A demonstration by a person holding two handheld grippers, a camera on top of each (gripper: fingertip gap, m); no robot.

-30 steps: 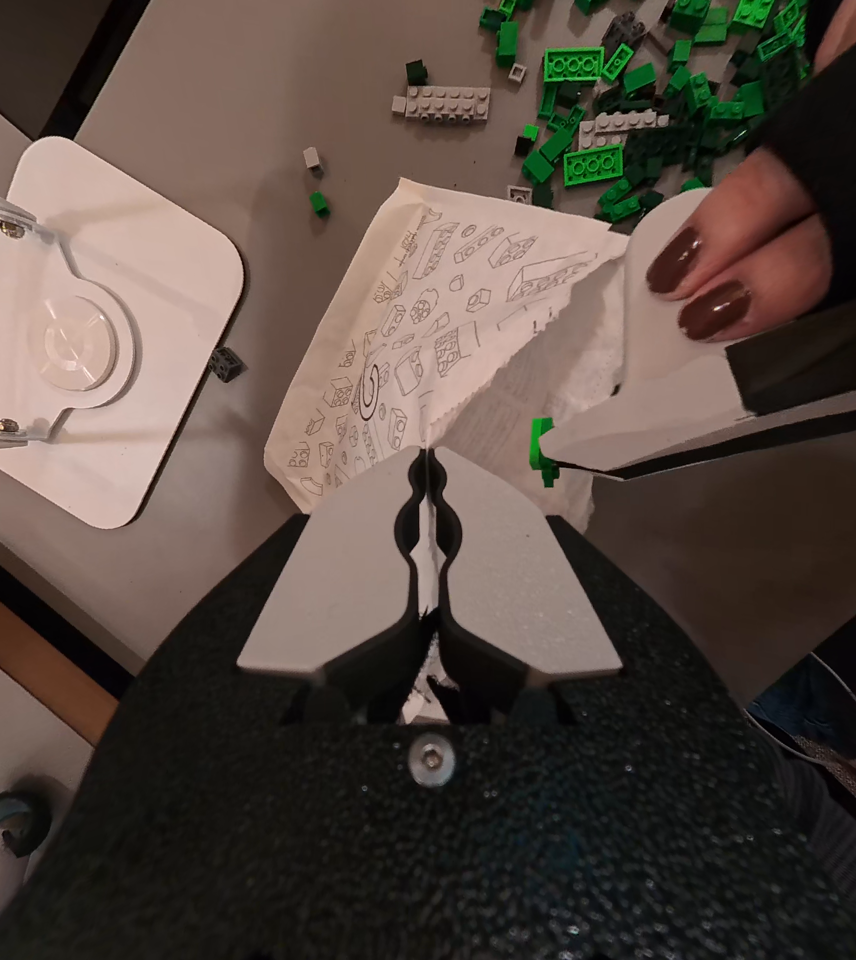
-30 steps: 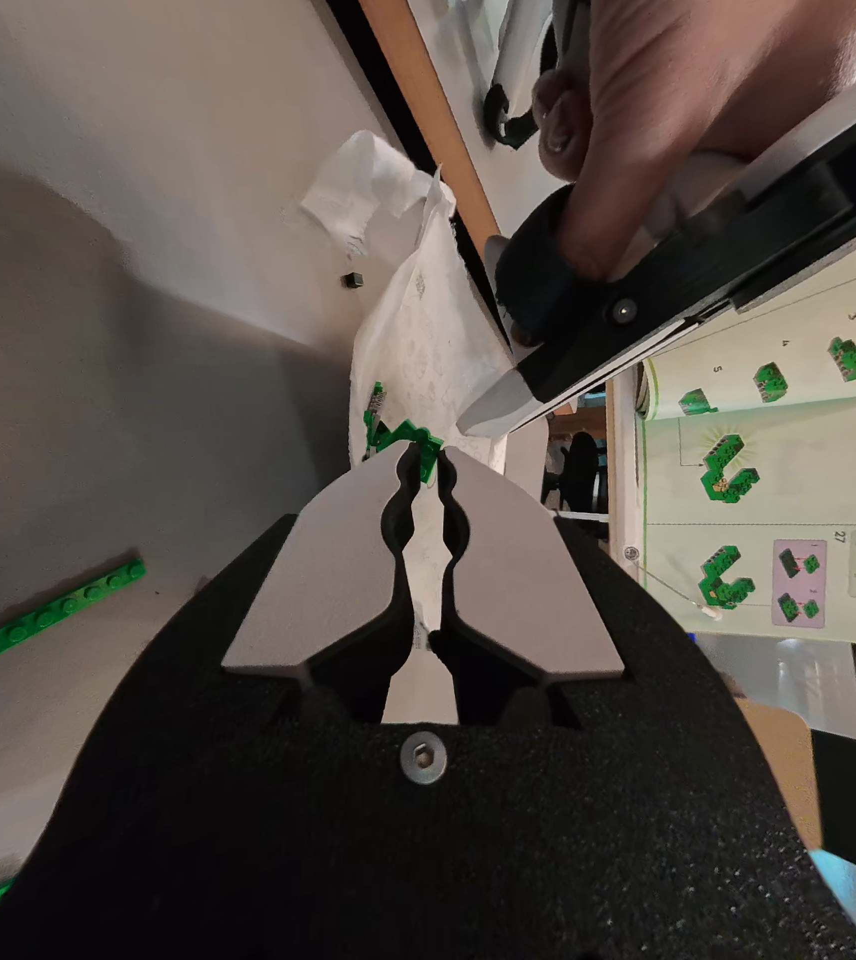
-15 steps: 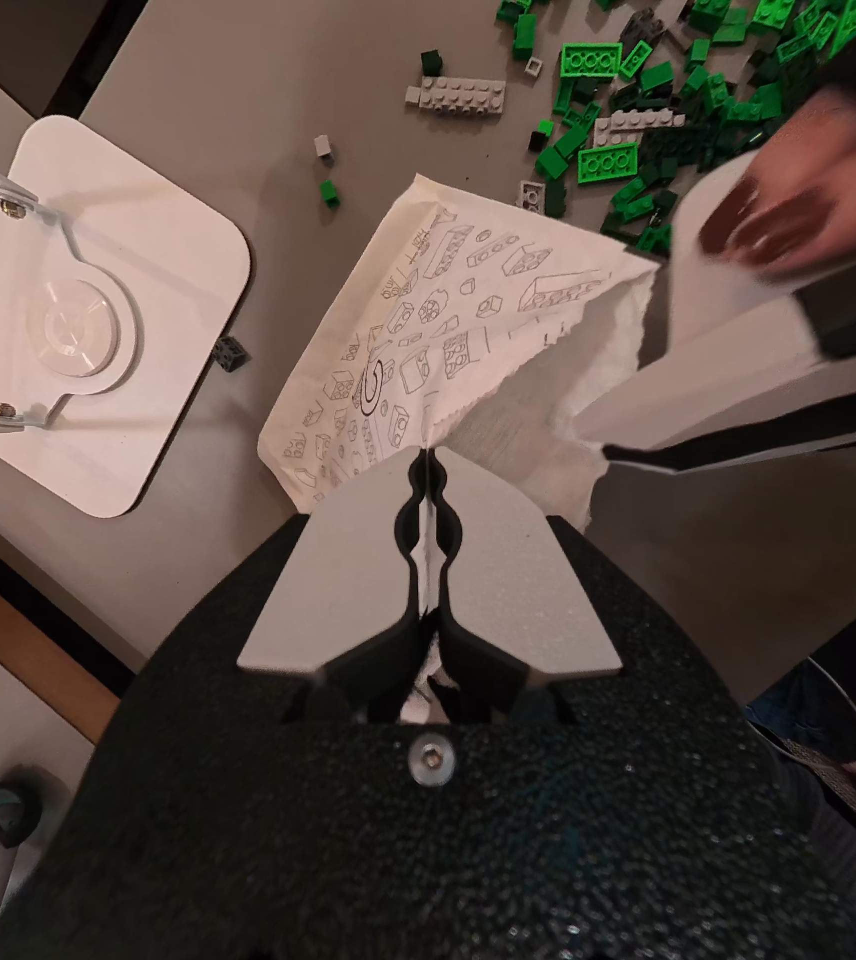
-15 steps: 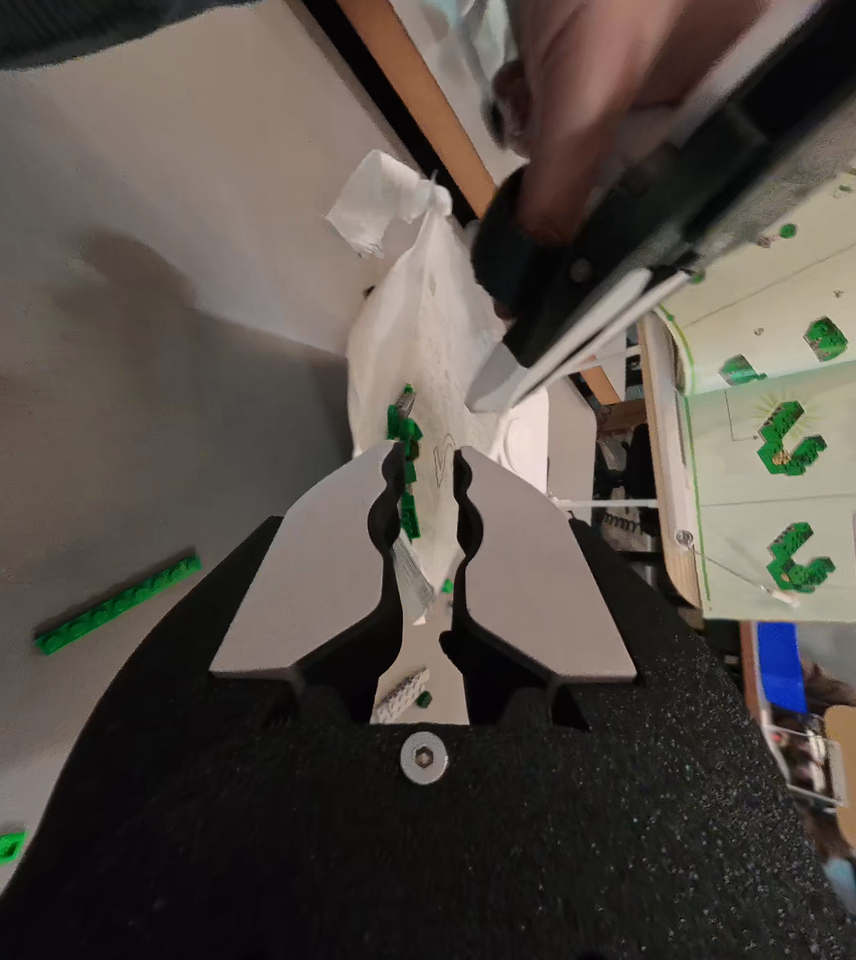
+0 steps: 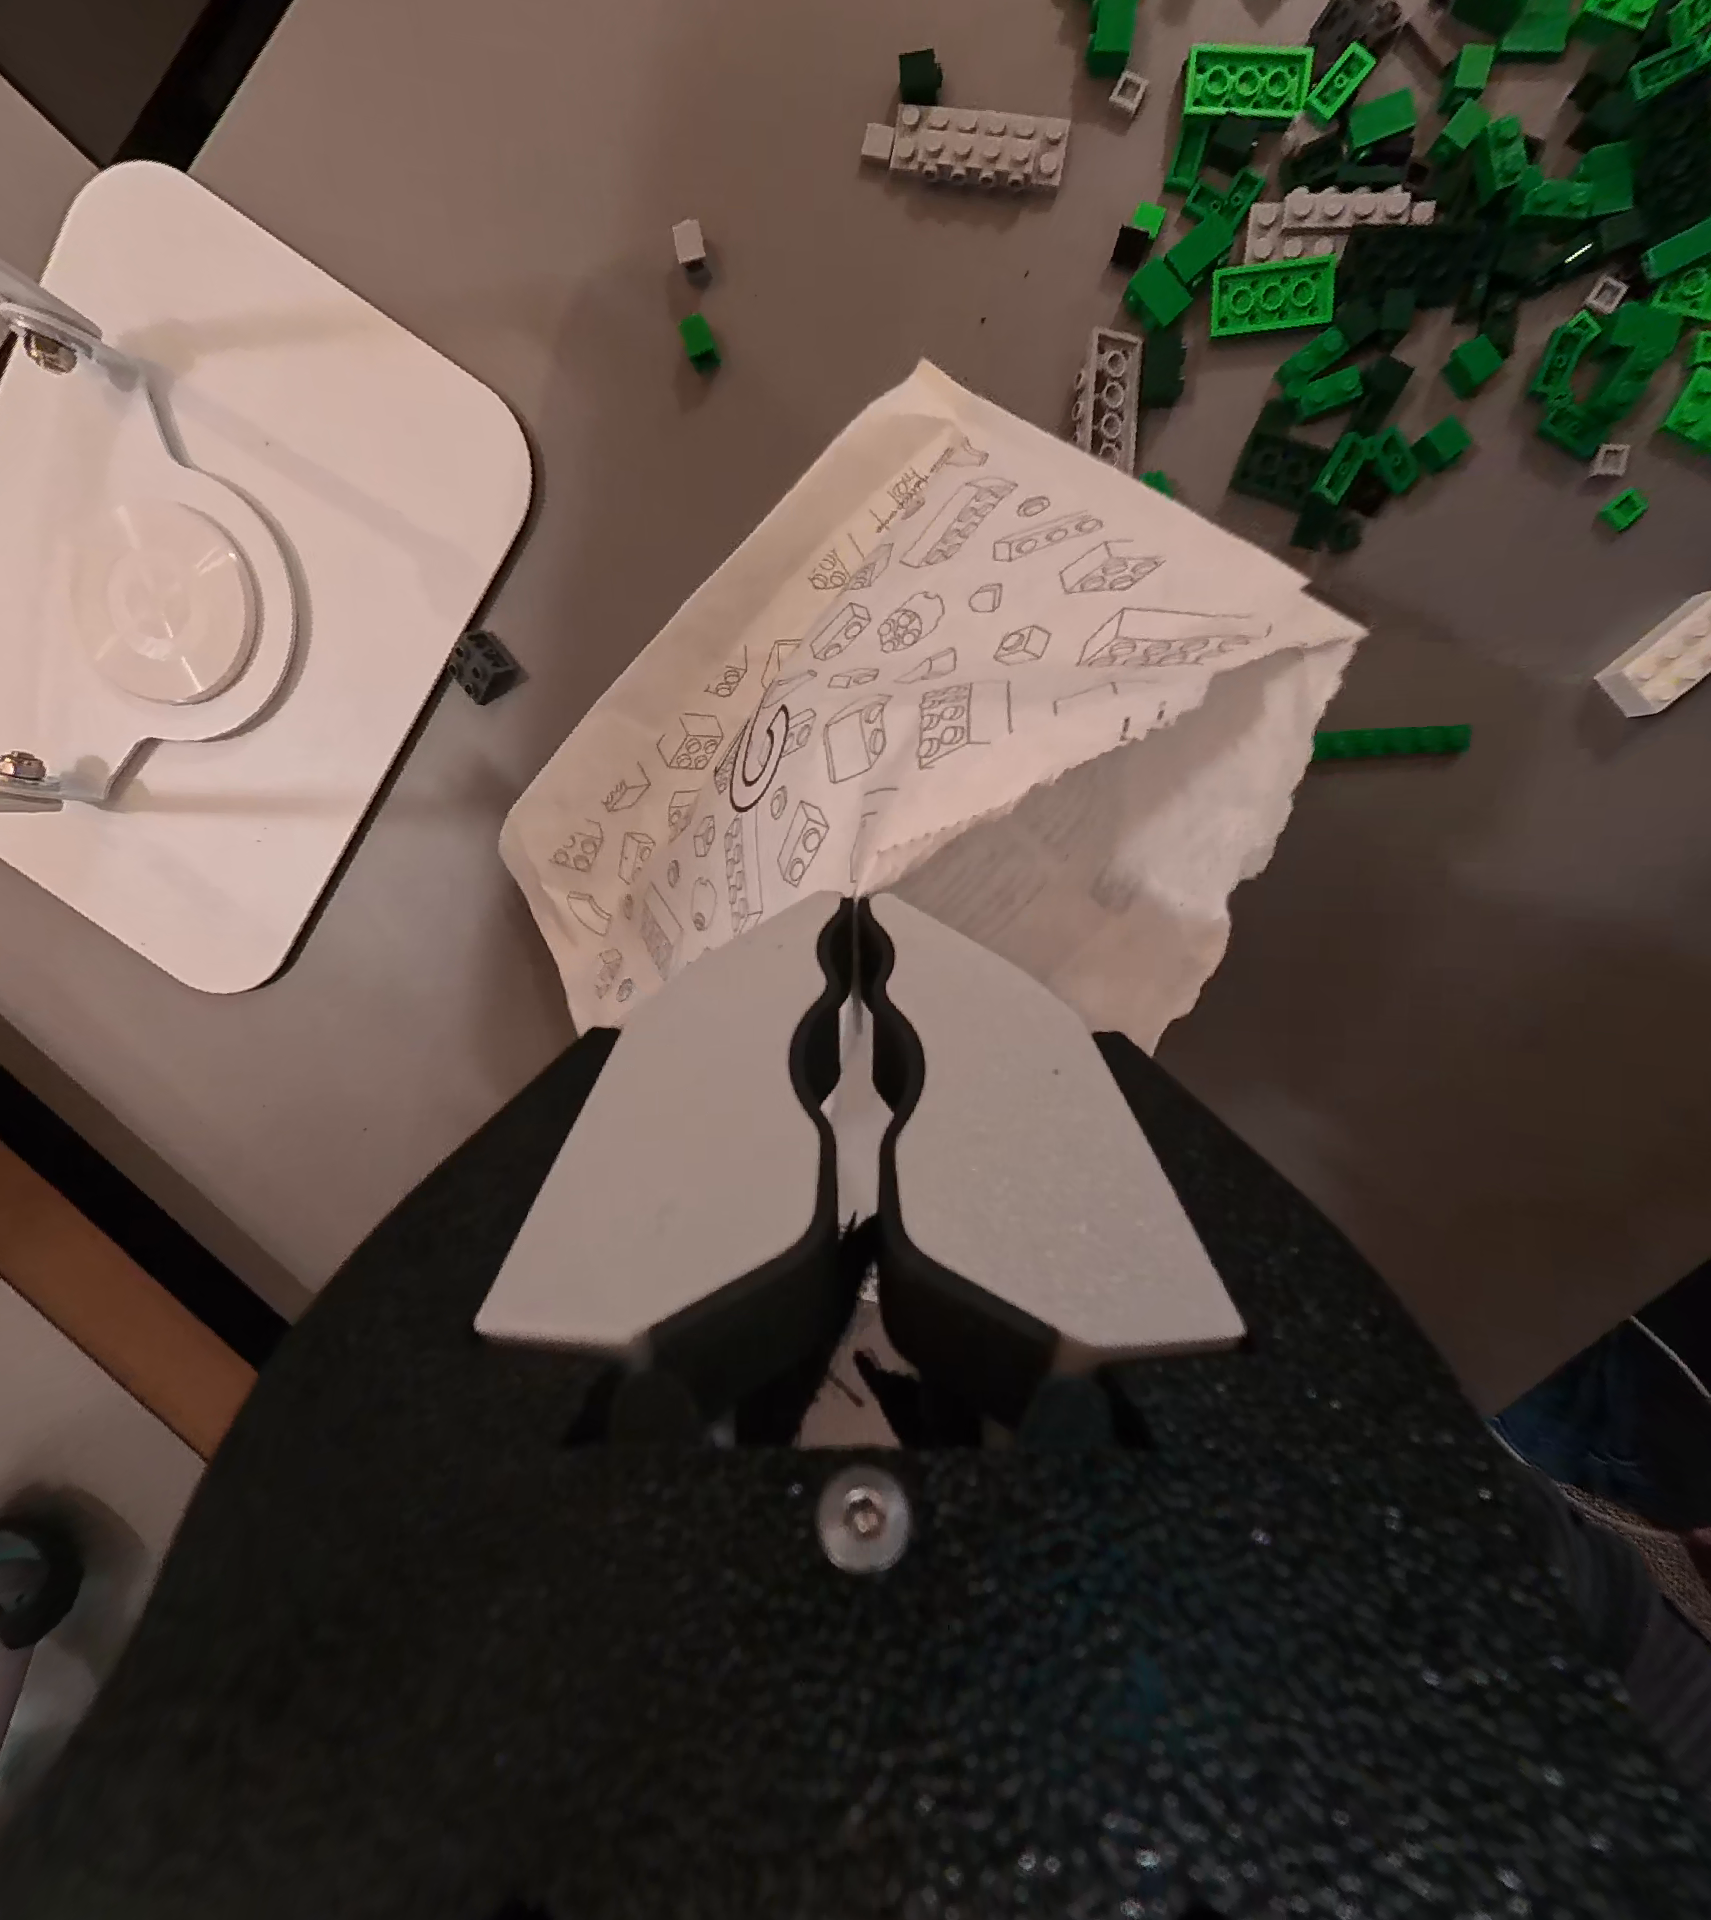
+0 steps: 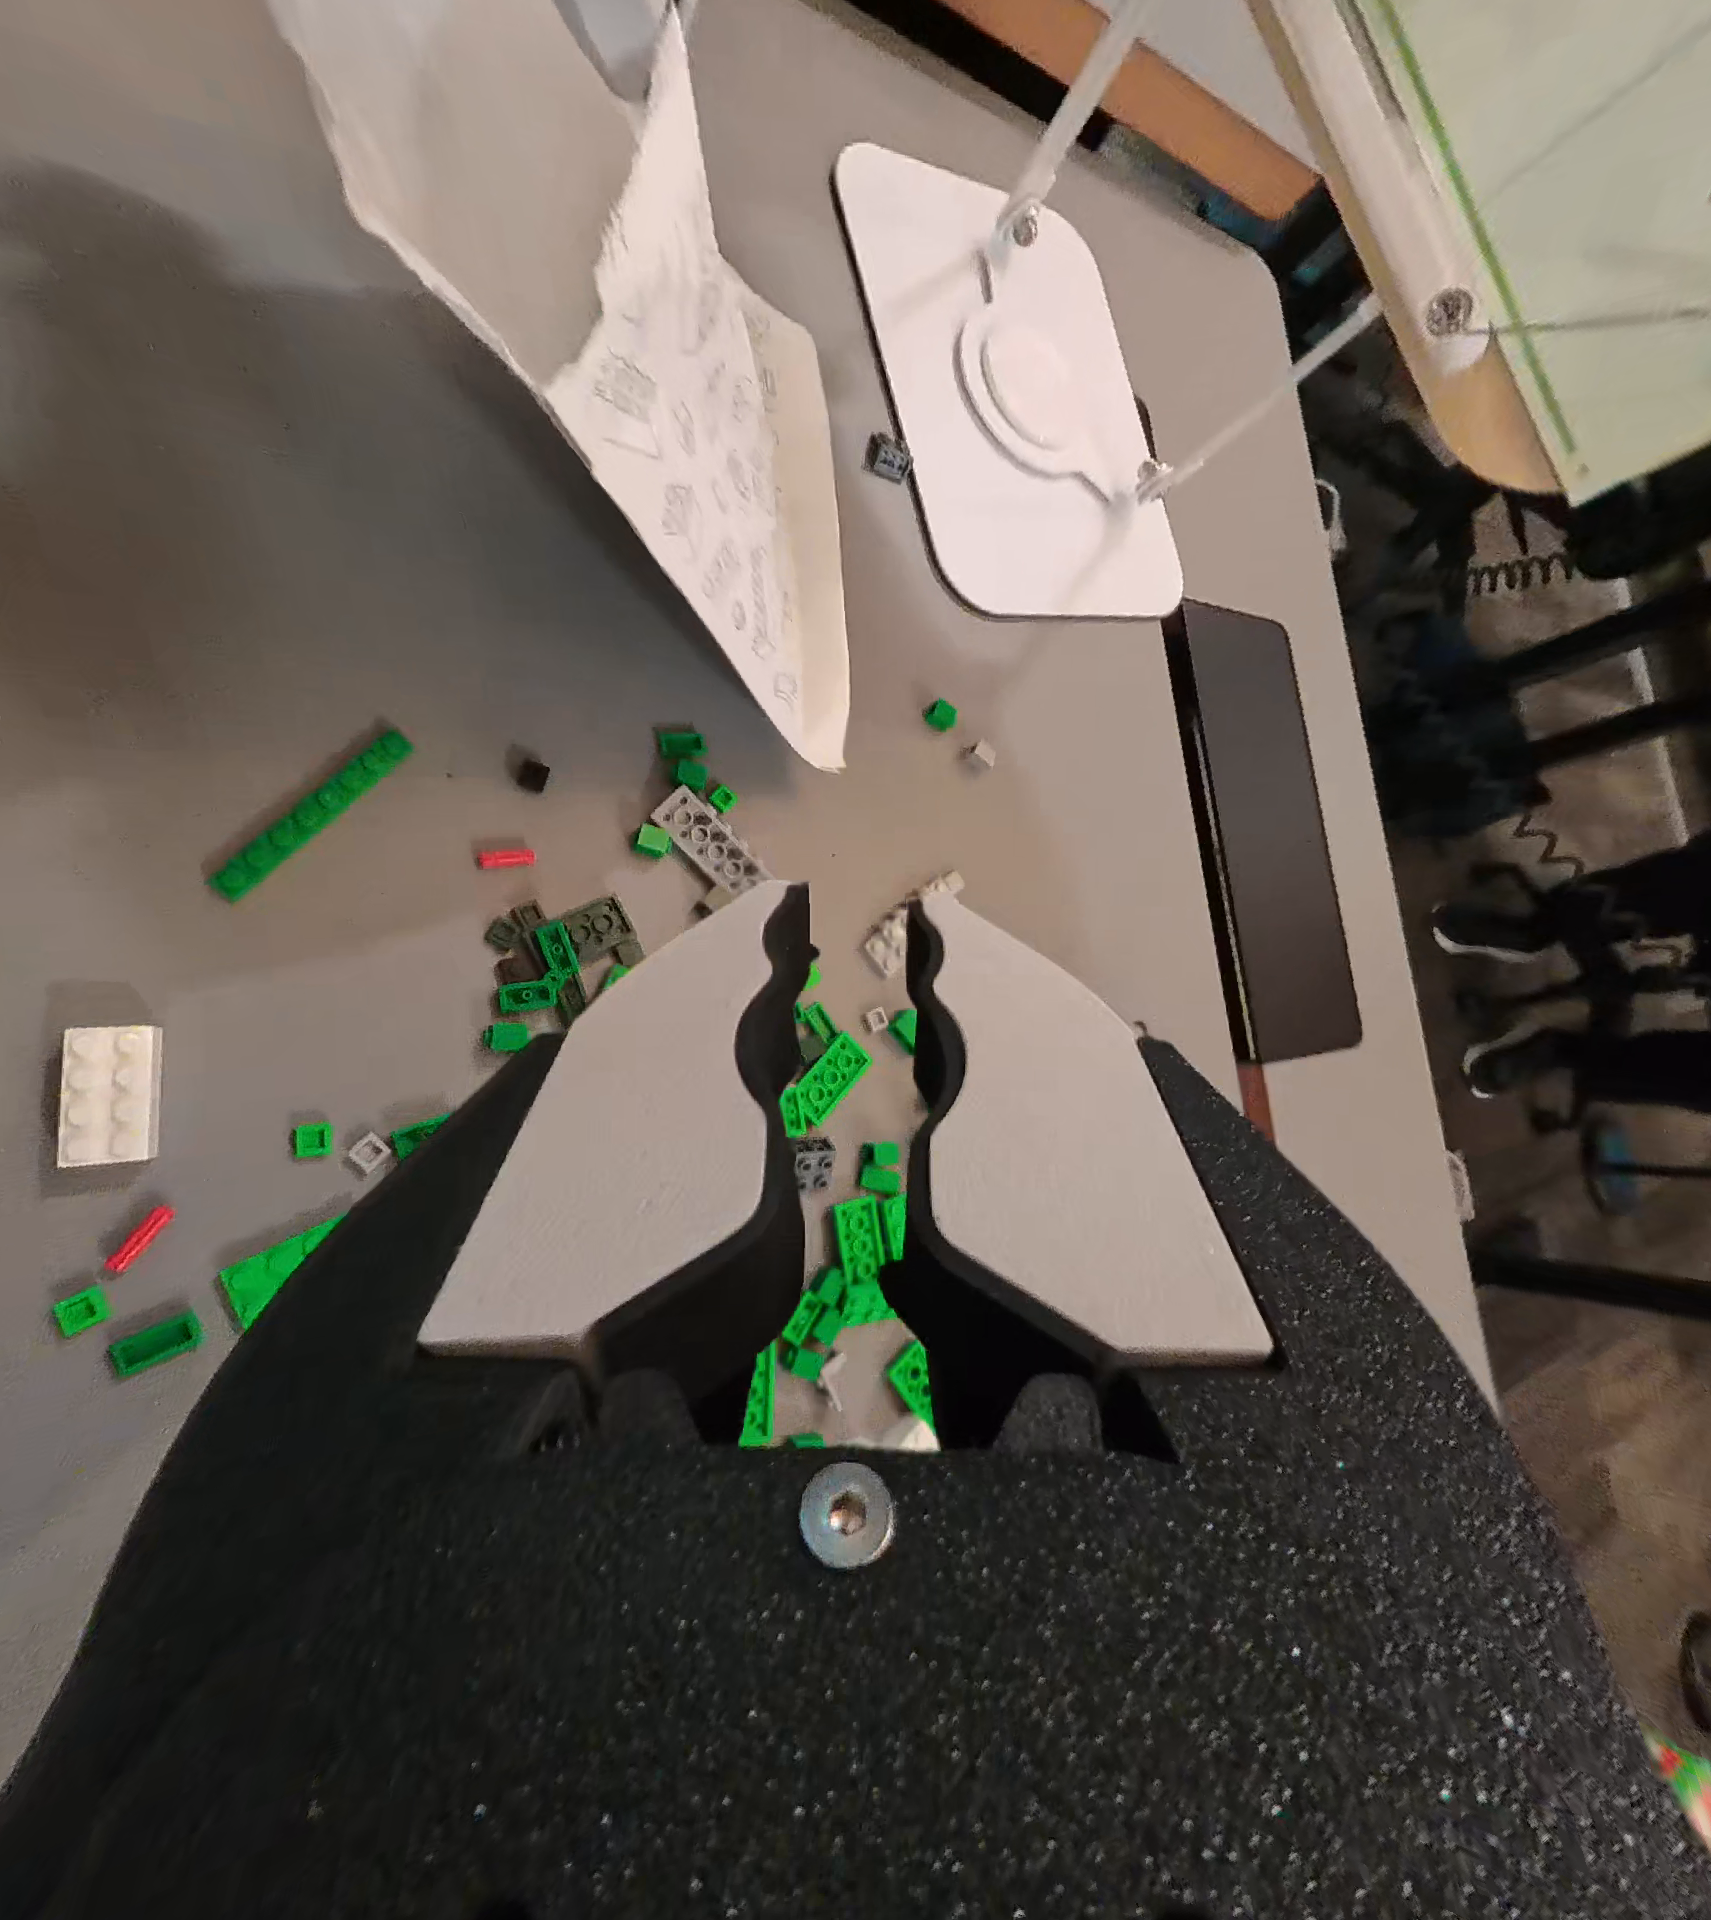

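**Left wrist view: paper bag pinched, right hand-held gripper empty over bricks**

Left wrist view: left hand-held gripper (image 5: 856, 914) clamped on edge of white paper bag (image 5: 934, 675), printed with brick outlines; torn mouth gaping to the right, bag hanging above grey table (image 5: 518, 156). White stand base (image 5: 207, 582) to the left, small dark brick (image 5: 487, 665) just beside it. Green brick pile (image 5: 1505, 260) far right, white brick (image 5: 1677, 649) near bag mouth.

Right wrist view: right hand-held gripper (image 6: 856, 899) parted narrowly, holding nothing, hovering over scattered green bricks (image 6: 830, 1081). Long green plate (image 6: 311, 816) and white brick (image 6: 108, 1096) to the left; bag (image 6: 726, 468) farther off.

Risks, judged: thin torn paper could rip further under pinch; any pieces left inside could spill from the open mouth if tilted; small loose bricks easily knocked off table by a low sweep.
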